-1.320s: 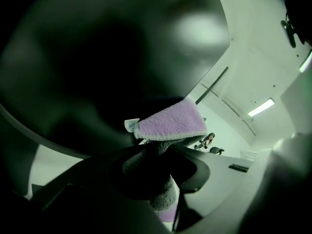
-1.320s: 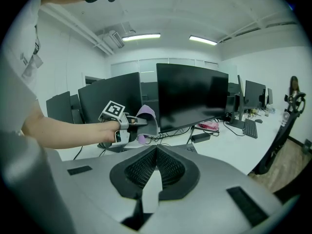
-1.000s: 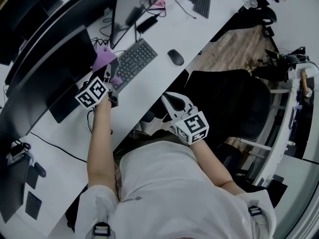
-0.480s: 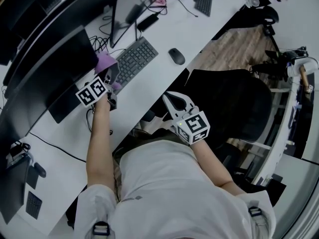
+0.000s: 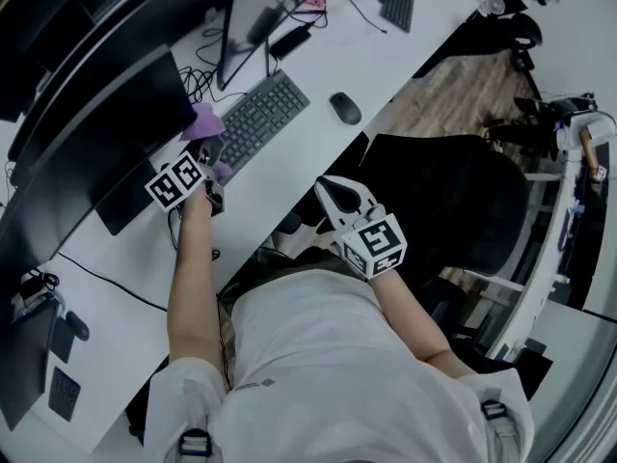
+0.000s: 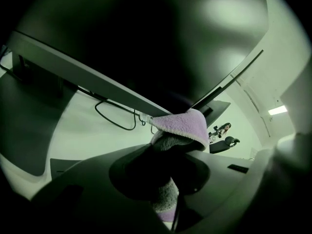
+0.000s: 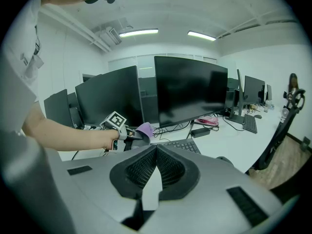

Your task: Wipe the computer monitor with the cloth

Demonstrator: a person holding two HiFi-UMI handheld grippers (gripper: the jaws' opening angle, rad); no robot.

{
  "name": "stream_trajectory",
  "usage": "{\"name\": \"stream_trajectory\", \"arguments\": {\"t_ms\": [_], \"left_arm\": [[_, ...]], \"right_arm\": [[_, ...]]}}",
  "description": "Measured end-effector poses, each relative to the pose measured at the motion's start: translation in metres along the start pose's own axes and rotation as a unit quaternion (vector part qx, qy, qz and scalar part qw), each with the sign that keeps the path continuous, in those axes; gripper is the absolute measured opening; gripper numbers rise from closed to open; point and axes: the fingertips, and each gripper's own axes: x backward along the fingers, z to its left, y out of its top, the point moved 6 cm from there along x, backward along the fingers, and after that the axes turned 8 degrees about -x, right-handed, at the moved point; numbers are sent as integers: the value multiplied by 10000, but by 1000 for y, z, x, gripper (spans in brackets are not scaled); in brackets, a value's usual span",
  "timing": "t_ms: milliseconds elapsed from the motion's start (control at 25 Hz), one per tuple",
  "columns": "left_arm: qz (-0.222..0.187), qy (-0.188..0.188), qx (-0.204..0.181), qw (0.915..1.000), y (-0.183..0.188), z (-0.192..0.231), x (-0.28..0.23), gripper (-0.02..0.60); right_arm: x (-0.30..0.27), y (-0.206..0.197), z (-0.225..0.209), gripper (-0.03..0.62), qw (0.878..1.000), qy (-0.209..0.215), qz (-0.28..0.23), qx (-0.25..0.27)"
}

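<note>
While the cloth (image 6: pixel 183 126) is pinched between the jaws of the L gripper (image 6: pixel 168 150), its purple fold is held up against the lower edge of the monitor (image 6: pixel 146 43); contact looks made there, though the exact spot is dark in the L gripper view. Seen from the head view, the cloth (image 5: pixel 205 121) sits at the monitor's (image 5: pixel 96 133) near bottom corner, just beside the keyboard (image 5: pixel 255 119), w/ the L gripper (image 5: pixel 209 145) reached out over the desk (image 5: pixel 289 177) on a bare forearm. A mouse (image 5: pixel 342 109) is laid further along the desk, apart from the keyboard.

The R gripper (image 5: pixel 337 196) is held low near the person's body, off the desk edge and in front of a black chair (image 5: pixel 443 201). Its jaws are pressed together at the tips, w/ nothing between them, per the R gripper (image 7: pixel 155 174) view. From that same view the cloth (image 7: pixel 144 128) is seen at the monitor's (image 7: pixel 109 94) bottom corner.
</note>
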Motion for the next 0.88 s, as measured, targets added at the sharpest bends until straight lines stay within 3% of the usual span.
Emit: {"name": "stream_trajectory", "arguments": {"t_ms": [880], "left_arm": [[-418, 517, -79, 9978, -2, 42, 70, 76]], "right_arm": [[2, -6, 48, 9, 9994, 259, -37, 223]]}}
